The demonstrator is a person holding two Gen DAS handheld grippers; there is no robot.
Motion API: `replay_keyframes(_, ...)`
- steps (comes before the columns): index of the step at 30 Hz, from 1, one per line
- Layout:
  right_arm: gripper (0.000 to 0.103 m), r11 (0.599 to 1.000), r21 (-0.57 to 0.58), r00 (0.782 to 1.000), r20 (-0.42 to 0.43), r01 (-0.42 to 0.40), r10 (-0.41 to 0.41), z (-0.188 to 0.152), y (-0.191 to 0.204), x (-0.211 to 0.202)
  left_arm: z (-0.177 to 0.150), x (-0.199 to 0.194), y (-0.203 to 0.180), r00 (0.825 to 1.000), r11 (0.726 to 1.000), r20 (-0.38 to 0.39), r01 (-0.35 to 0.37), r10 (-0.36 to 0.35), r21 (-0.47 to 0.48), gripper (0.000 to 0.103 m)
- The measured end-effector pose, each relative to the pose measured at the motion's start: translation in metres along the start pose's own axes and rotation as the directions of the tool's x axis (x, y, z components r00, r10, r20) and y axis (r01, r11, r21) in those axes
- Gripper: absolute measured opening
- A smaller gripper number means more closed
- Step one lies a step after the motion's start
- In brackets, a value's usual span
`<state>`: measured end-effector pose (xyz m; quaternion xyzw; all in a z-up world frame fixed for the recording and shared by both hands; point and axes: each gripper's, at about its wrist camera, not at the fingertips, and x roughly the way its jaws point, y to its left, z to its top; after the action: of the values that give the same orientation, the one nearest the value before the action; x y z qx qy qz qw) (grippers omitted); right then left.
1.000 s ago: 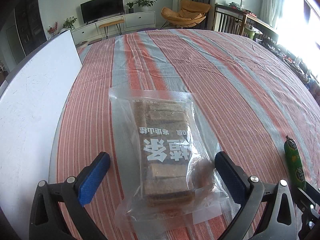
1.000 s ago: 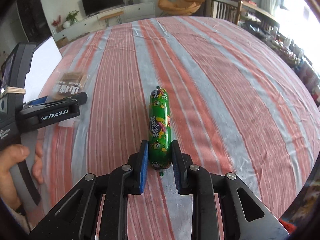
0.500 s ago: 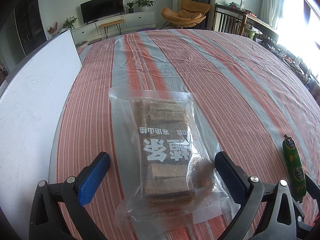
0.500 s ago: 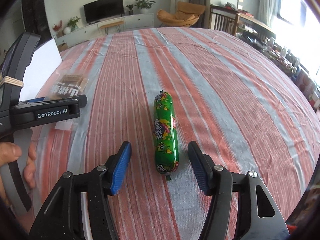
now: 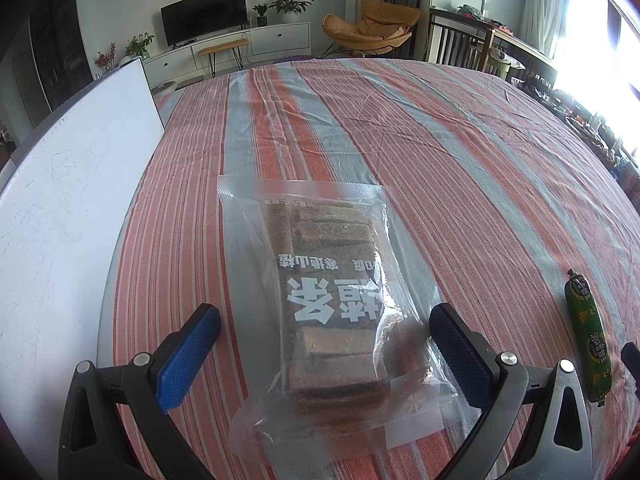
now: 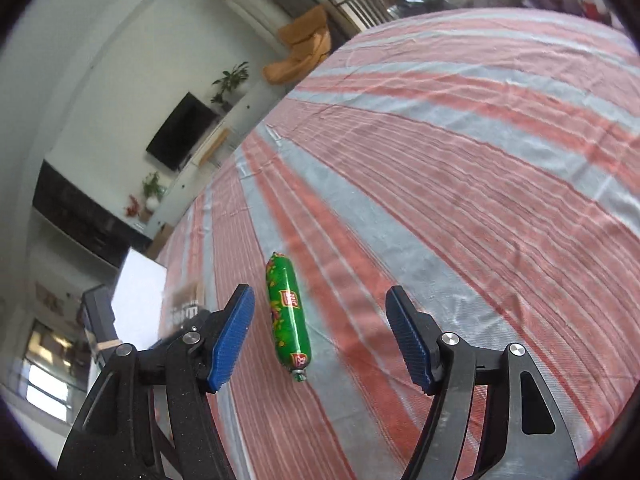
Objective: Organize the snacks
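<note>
Here the left gripper [image 5: 324,354] hovers low over the striped cloth [image 5: 440,152] that covers the worktop, its blue-padded fingers [image 5: 188,354] spread wide apart. Between them lies a clear plastic packet of brown bars [image 5: 332,300], flat on the cloth, with large white characters printed across its dark label. The fingers stand on either side of the packet's near half; the right one overlaps the packet's clear edge in this view, and whether it touches cannot be told. A white board [image 5: 68,216] lies along the left edge of the worktop.

Off to the right of the packet, well apart from it, a green sausage stick [image 5: 588,336] lies on the cloth. In the right wrist view, which is tilted, the same green sausage stick [image 6: 289,316] rests lengthwise between the fingers of the right gripper [image 6: 320,332], nearer the left finger. Those fingers [image 6: 232,340] are also wide apart, touching nothing. Part of the left gripper's black body [image 6: 96,312] shows at the left edge of that view, beside the white board [image 6: 138,300].
</note>
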<state>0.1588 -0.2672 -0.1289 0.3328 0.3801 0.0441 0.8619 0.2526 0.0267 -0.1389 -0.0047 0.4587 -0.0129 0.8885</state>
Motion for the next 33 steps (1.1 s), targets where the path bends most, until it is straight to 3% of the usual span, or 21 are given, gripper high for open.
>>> replay_keyframes(3,0.069,0.984,-0.174,0.995,-0.081,0.043,-0.058,0.002,0.033,0.019,0.001,0.0,0.0,1.0,1.0,-0.014,0.006,-0.006,0.005,0.103)
replay_keyframes(5,0.068,0.939,-0.331,0.981,-0.129,0.096,-0.146,0.0,0.057,0.034,0.003,0.0,0.0,0.998,1.0,-0.055,0.017,-0.016,0.011,0.102)
replay_keyframes(7,0.056,0.892,-0.431,0.956,-0.176,0.14,-0.235,-0.002,0.068,0.052,0.003,-0.006,0.0,0.999,0.999,-0.044,0.033,-0.032,0.015,0.085)
replay_keyframes(8,0.039,0.863,-0.475,0.947,-0.16,0.172,-0.277,-0.001,0.072,0.056,0.002,-0.012,-0.003,0.998,0.998,-0.028,0.05,-0.049,0.028,0.06)
replay_keyframes(9,0.024,0.854,-0.49,0.938,-0.182,0.173,-0.294,0.001,0.073,0.06,0.001,-0.017,-0.004,0.999,0.999,-0.021,0.031,-0.03,0.036,0.05)
replay_keyframes(11,0.023,0.871,-0.459,0.931,-0.211,0.175,-0.298,0.005,0.068,0.056,-0.001,-0.024,0.001,0.996,0.997,-0.037,0.08,-0.08,0.007,0.047)
replay_keyframes(13,0.023,0.913,-0.381,0.94,-0.236,0.145,-0.247,0.006,0.058,0.043,-0.007,-0.035,0.007,0.993,0.993,-0.039,0.114,-0.116,-0.037,0.044)
replay_keyframes(15,0.023,0.946,-0.307,0.949,-0.253,0.105,-0.188,0.004,0.049,0.028,-0.013,-0.053,0.014,0.987,0.985,-0.012,0.159,-0.161,-0.073,0.026)
replay_keyframes(18,0.023,0.964,-0.256,0.956,-0.258,0.071,-0.139,-0.004,0.045,0.009,-0.02,-0.074,0.013,0.975,0.972,0.008,0.22,-0.22,-0.077,0.02)
replay_keyframes(22,0.023,0.971,-0.231,0.965,-0.238,0.057,-0.113,-0.01,0.045,-0.007,-0.028,-0.069,0.003,0.982,0.981,-0.022,0.189,-0.19,-0.042,0.022)
replay_keyframes(25,0.023,0.978,-0.209,0.974,-0.217,0.026,-0.072,-0.013,0.045,-0.02,-0.027,-0.059,0.007,0.986,0.985,-0.044,0.157,-0.16,-0.076,0.061)
replay_keyframes(26,0.023,0.977,-0.21,0.976,-0.207,0.019,-0.063,-0.015,0.045,-0.024,-0.027,-0.056,0.006,0.989,0.988,-0.054,0.136,-0.14,-0.073,0.086)
replay_keyframes(27,0.023,0.977,-0.211,0.978,-0.199,0.014,-0.057,-0.015,0.045,-0.027,-0.026,-0.054,0.004,0.992,0.992,-0.055,0.111,-0.115,-0.065,0.095)
replay_keyframes(29,0.023,0.978,-0.208,0.981,-0.19,0.005,-0.045,-0.016,0.043,-0.029,-0.022,-0.052,-0.001,0.995,0.996,-0.059,0.08,-0.083,-0.045,0.095)
replay_keyframes(33,0.023,0.982,-0.186,0.982,-0.19,-0.015,-0.021,-0.018,0.039,-0.025,-0.015,-0.03,-0.021,0.99,1.0,-0.139,0.013,-0.012,0.008,0.098)
